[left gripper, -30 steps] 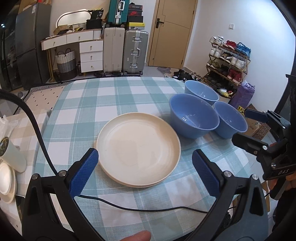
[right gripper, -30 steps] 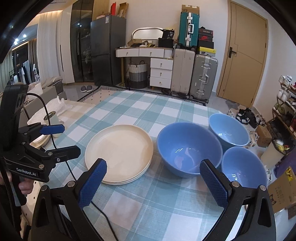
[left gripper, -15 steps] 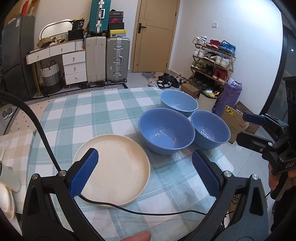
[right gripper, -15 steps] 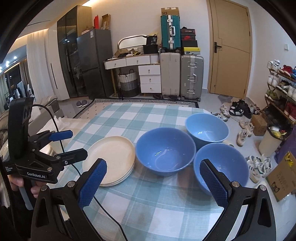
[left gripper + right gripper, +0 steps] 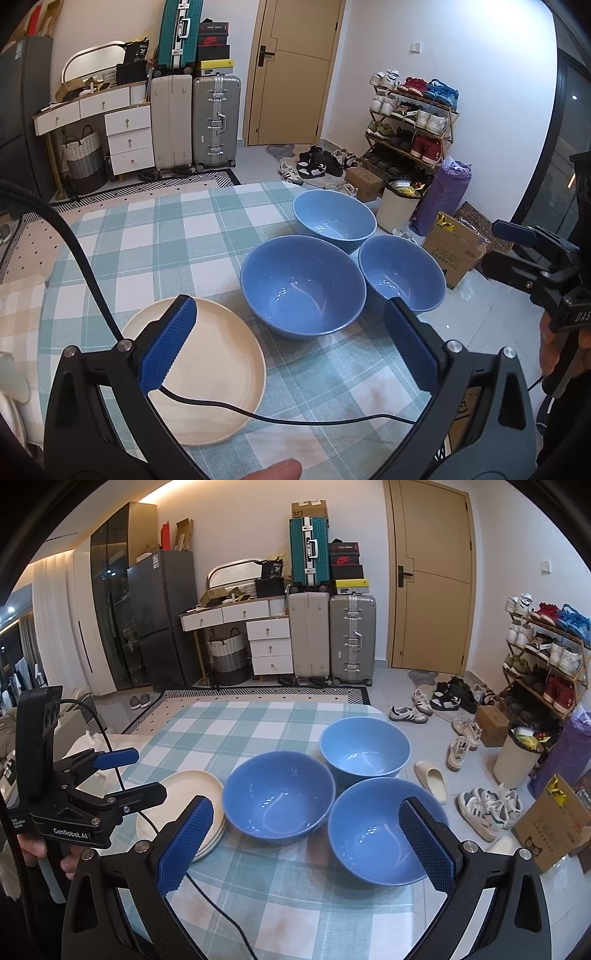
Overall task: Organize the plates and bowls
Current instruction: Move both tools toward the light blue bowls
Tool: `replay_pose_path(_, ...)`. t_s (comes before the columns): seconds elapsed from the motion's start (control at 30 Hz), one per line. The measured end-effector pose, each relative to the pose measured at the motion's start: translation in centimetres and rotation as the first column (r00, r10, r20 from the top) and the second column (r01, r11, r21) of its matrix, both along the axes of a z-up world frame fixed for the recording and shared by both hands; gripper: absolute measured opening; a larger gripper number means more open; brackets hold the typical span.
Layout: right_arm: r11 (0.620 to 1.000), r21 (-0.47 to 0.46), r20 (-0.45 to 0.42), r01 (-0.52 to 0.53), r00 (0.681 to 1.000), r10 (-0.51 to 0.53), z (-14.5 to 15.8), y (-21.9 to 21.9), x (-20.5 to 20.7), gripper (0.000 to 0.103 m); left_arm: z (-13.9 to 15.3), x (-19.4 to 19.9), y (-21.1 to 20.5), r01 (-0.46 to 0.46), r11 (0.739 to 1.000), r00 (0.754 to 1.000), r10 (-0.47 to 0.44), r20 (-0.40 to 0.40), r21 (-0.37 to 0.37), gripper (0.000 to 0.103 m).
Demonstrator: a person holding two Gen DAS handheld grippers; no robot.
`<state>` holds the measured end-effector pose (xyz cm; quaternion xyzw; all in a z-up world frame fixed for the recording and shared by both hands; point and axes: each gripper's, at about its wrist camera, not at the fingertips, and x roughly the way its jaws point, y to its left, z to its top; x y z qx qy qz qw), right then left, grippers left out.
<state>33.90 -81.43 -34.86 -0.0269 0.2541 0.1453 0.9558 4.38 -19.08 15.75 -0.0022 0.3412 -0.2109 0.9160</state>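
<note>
So the three blue bowls sit clustered at the right end of the checked table (image 5: pixel 258 731): the large bowl (image 5: pixel 277 797) in the middle, the far bowl (image 5: pixel 365 751) behind it, and the near bowl (image 5: pixel 373 840) closest to my right gripper (image 5: pixel 306 843). Their rims look to be touching or very nearly so, which I read as a loose grouping waiting to be nested. The cream plates (image 5: pixel 184 805) lie just left of the large bowl; from the right wrist view I count what seems a stack of three, though the edges are too fine to be sure.

I hold the right gripper with its jaws wide and nothing between them, lined up on the near bowl, probably so one finger can drop inside its rim. My left gripper (image 5: pixel 291 347) is likewise spread wide and empty, hovering between the plates and the large bowl, ready to steady either. A black cable (image 5: pixel 295 417) trails across the plates, which I would mind when lifting anything.
</note>
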Motion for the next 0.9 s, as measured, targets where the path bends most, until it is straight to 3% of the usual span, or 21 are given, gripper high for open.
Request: replay_pose_path(0.9, 0.991, 0.001, -0.031, 0.133, 0.991, -0.133, 1.9, -6.1, 5.7, 0.102, -1.6, 9.7, -5.1, 0.044, 0.999, 0.996, -0.044, -0.072, -0.002, 0.1)
